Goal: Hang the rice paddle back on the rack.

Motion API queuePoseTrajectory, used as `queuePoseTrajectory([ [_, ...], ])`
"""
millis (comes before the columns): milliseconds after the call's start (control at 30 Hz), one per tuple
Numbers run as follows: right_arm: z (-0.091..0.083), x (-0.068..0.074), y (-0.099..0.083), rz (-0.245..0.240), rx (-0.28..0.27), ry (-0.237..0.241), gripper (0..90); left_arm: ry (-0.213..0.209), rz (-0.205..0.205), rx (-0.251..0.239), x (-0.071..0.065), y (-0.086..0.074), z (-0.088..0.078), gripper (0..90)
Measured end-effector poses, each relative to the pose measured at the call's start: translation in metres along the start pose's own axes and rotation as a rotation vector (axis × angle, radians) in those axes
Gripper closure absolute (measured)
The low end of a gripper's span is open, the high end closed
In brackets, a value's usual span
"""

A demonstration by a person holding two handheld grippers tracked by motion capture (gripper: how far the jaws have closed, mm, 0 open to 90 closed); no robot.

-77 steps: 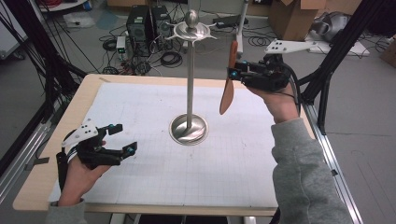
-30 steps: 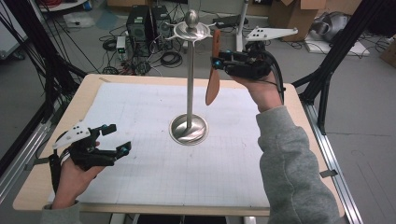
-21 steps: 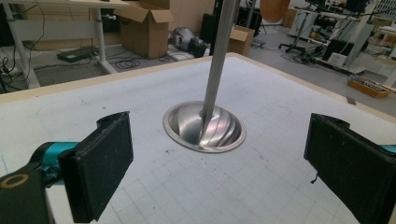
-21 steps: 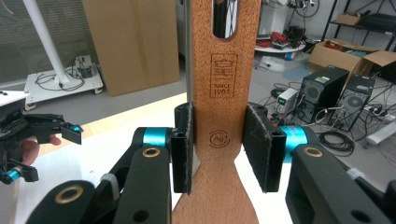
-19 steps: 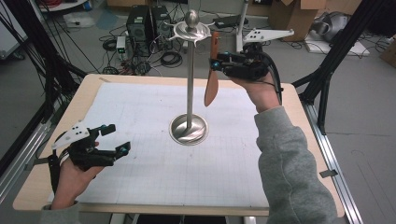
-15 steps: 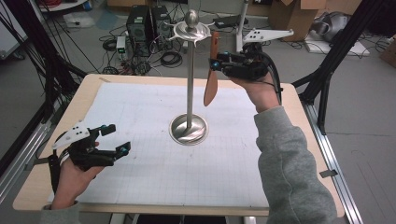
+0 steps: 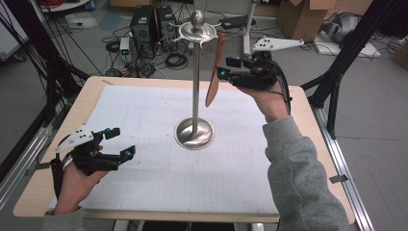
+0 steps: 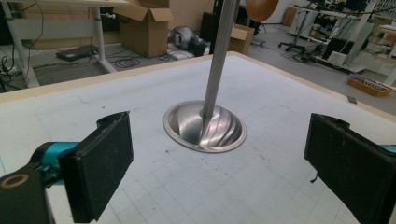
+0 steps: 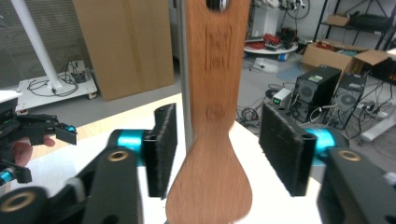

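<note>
A wooden spatula (image 7: 215,77) hangs upright beside the pole of a metal stand (image 7: 195,86), its handle hole on a hook under the stand's top disc. My right gripper (image 7: 228,67) is held level at the spatula. Its jaws have just been opening. In the right gripper view the spatula (image 9: 215,140) stands between the pads (image 9: 161,149) with a gap on each side. My left gripper (image 7: 121,143) rests open at the table's front left, with nothing in it. In the left gripper view it faces the stand's round base (image 8: 204,126).
The stand's base (image 7: 194,133) sits mid-table on a white gridded mat (image 7: 159,183). Beyond the far edge of the table are computers, cables and cardboard boxes on the floor. Black tripod legs (image 7: 337,72) rise at the right.
The right gripper's jaws have parted from the spatula, which now hangs on its own from the stand's hook. Before that it carried the spatula left to the stand. The left gripper has stayed put.
</note>
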State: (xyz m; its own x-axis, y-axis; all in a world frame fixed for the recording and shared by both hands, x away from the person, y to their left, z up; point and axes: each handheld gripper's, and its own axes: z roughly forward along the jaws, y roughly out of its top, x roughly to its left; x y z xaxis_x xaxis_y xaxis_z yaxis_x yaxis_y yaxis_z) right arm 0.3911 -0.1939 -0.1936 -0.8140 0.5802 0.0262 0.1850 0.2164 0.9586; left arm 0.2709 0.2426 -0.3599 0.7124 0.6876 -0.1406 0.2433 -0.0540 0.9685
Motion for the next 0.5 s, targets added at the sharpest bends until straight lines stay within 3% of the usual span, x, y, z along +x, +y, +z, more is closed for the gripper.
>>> queuePoseTrajectory([
  [167,-0.001,0.004,-0.014,-0.010,0.023,-0.020,26.2,0.000,-0.001,-0.005,0.001,0.001,0.000,8.4],
  [300,-0.001,0.006,-0.023,-0.004,0.046,-0.035,19.6,0.000,-0.005,-0.016,0.001,0.003,0.001,8.4],
  [500,-0.005,0.009,-0.041,0.009,0.049,-0.034,17.9,-0.009,-0.003,-0.017,0.002,0.004,0.004,8.4],
])
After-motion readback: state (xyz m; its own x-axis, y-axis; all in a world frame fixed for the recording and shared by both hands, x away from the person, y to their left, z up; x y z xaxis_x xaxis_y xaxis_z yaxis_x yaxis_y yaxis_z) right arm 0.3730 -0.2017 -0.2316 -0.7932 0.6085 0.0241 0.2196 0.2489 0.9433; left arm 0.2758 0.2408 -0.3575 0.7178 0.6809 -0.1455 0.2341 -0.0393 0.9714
